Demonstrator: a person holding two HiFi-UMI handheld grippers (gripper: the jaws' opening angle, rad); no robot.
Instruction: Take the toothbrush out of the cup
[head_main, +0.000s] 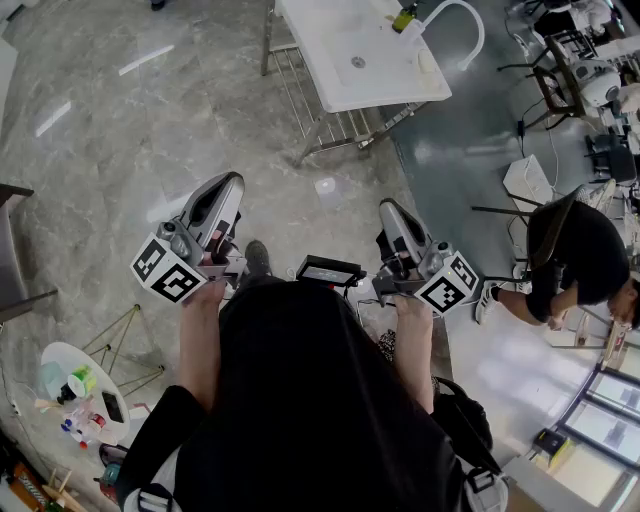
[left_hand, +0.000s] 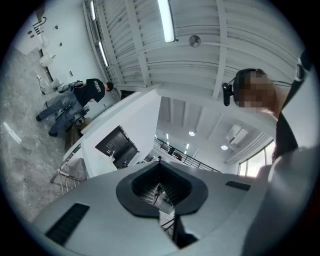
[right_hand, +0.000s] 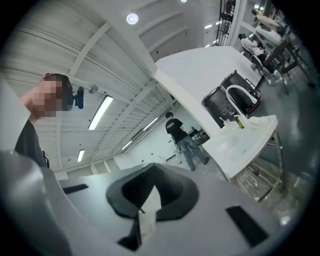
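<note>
Far ahead in the head view, on the sink (head_main: 335, 90), what looks like a green toothbrush (head_main: 404, 18) stands in a white cup (head_main: 411, 33), well apart from both grippers.

Left gripper (head_main: 234, 182) view: jaws together, empty.

Right gripper (head_main: 389, 208) view: jaws together, empty, with the sink far right.

I judge the toothbrush light, stiff and slippery, so I'd pinch its handle above the rim.

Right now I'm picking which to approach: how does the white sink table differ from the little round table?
The sink table is rectangular, with a curved faucet; the round table is small, on thin legs. The sink table carries a green bottle; the round table is crowded with small items. Both are white.
</note>
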